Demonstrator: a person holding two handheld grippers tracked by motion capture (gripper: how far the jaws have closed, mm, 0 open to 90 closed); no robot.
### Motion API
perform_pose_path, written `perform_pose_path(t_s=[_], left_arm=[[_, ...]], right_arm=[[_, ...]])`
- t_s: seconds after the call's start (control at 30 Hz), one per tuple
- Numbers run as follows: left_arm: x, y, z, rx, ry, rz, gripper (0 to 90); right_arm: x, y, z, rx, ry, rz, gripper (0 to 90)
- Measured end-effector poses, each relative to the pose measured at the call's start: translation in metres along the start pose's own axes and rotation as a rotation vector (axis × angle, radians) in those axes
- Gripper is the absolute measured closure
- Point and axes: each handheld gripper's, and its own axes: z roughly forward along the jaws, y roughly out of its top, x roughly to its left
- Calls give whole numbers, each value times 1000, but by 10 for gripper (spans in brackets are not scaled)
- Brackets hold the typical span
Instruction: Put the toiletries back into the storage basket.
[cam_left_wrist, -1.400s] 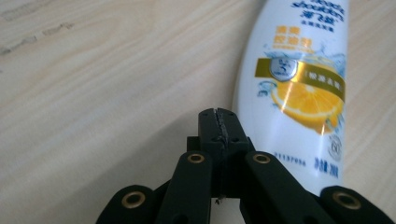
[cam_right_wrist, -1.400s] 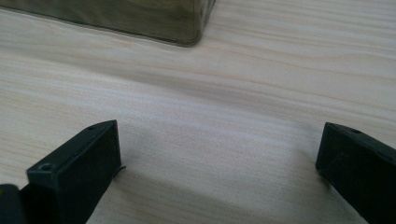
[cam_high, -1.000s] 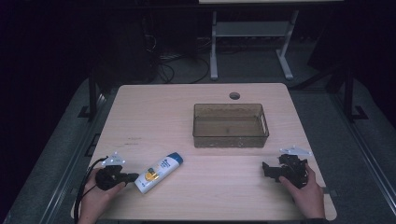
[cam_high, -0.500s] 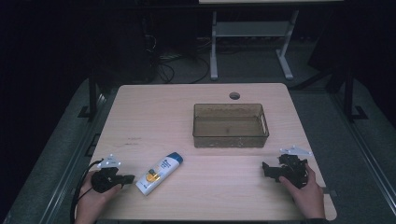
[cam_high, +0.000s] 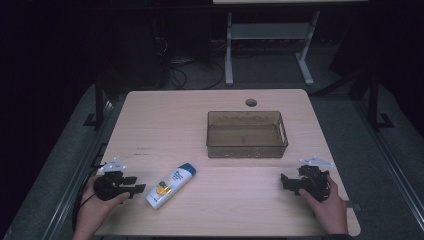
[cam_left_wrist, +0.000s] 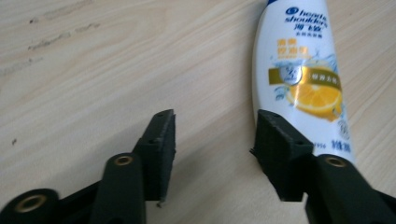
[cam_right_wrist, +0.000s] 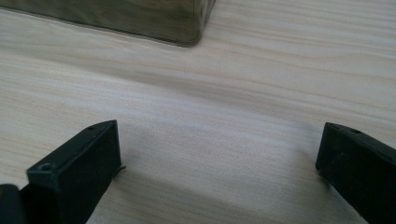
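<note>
I had the wooden table (cam_high: 210, 115) in front of me, a gripper in each hand, both down at my near edge. My left gripper (cam_high: 131, 186) sat at about eight o'clock on the tabletop, its jaws pointing toward three o'clock, at the shampoo bottle (cam_high: 170, 185). In the left gripper view those jaws stood apart with nothing but bare wood between them; the bottle (cam_left_wrist: 301, 79) lay just beside the right-hand jaw, which covered the bottle's lower end, so I could not tell whether they touched. The bottle was white with a blue cap, an orange slice printed on its label, and it lay flat on its side, cap toward one o'clock and base toward seven.

My right gripper (cam_high: 290, 182) rested at about four o'clock on the table, my right hand (cam_high: 327, 202) wrapped behind it, its jaws aimed toward nine o'clock. In the right gripper view its jaws were spread wide over empty wood, holding nothing, and a corner of the brown see-through bin (cam_right_wrist: 140, 16) showed at the eleven o'clock part of that view.

That bin (cam_high: 247, 151) stood upright just right of the table's centre, empty, well apart from both grippers and from the bottle. A small round hole (cam_high: 251, 103) sat in the tabletop at twelve o'clock, beyond the bin.
</note>
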Motion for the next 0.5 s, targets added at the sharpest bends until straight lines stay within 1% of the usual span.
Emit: perform_pose_path(t_s=[0.1,0.13,0.17,0.2,0.27,0.5], left_arm=[[-2,8,2,1,-6,12,404],[-3,11,2,-1,-5,26,390],[-4,13,3,-5,-8,24,384],[-5,16,3,-5,-10,32,372],[-8,22,5,-14,-15,30,348],[-19,40,15,-7,-40,51,272]], right_arm=[[0,0,0,-1,0,-1,0],[0,0,0,0,0,-1,0],[0,0,0,0,0,-1,0],[0,0,0,0,0,-1,0],[0,0,0,0,0,-2,0],[0,0,0,0,0,-3,0]])
